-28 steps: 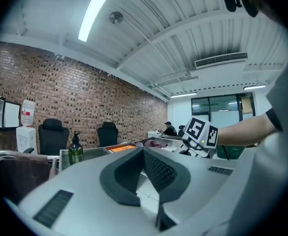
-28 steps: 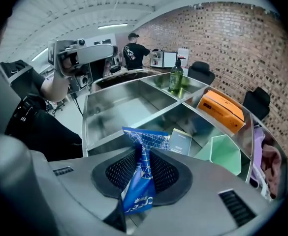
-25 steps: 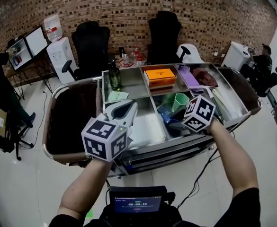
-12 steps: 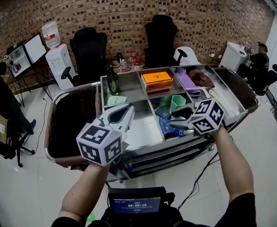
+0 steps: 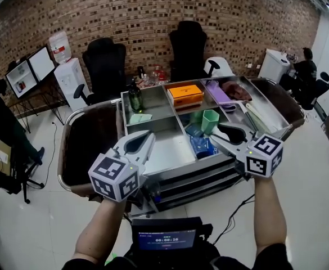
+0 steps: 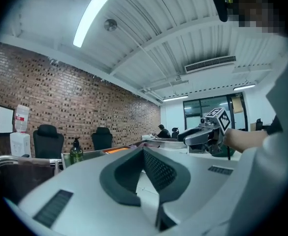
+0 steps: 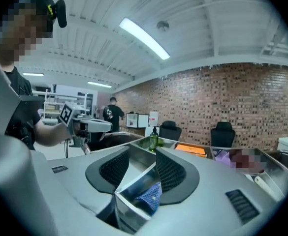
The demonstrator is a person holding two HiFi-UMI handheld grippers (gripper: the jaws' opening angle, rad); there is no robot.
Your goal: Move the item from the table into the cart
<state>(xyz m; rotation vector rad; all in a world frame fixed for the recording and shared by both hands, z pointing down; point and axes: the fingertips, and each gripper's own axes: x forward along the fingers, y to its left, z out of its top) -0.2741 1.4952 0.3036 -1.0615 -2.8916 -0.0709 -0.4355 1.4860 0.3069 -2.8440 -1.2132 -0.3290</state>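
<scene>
Two-handed, holds the left gripper [image 5: 146, 135] level over the near edge of the cart [image 5: 172, 151], above its bare front compartment, fingers pressed together with nothing pinched. Holds the right gripper [image 5: 223, 133] over the same edge further right, fingers spread (just been opening) with nothing between them, only a divider [image 7: 136, 176] and the blue packet [image 5: 201, 146] showing past the gap. Has that blue packet lying inside the cart, in the middle compartment of the front row just beside a green cup [image 5: 210, 121], with an orange box [image 5: 185, 93] and a green bottle [image 5: 135, 97] in the back row.
</scene>
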